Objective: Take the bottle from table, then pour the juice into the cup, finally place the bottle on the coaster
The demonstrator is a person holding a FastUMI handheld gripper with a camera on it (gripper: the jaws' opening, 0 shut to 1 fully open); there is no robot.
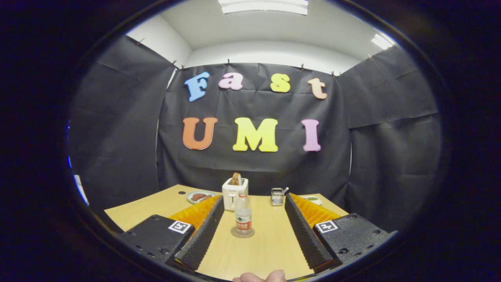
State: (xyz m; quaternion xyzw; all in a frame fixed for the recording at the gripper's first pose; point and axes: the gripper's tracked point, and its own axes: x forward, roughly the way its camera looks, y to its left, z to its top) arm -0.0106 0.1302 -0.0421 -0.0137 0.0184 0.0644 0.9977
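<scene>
A small clear plastic bottle with a red label stands upright on a round grey coaster on the wooden table. It sits between the fingers of my gripper, nearer the left finger. The gripper is open wide and neither finger touches the bottle. The bottle looks nearly empty. A small ribbed metallic cup stands just beyond the right finger's tip.
A white toaster with bread in its slot stands right behind the bottle. A plate with brownish food lies at the back left, a white dish at the back right. A fingertip shows at the near edge.
</scene>
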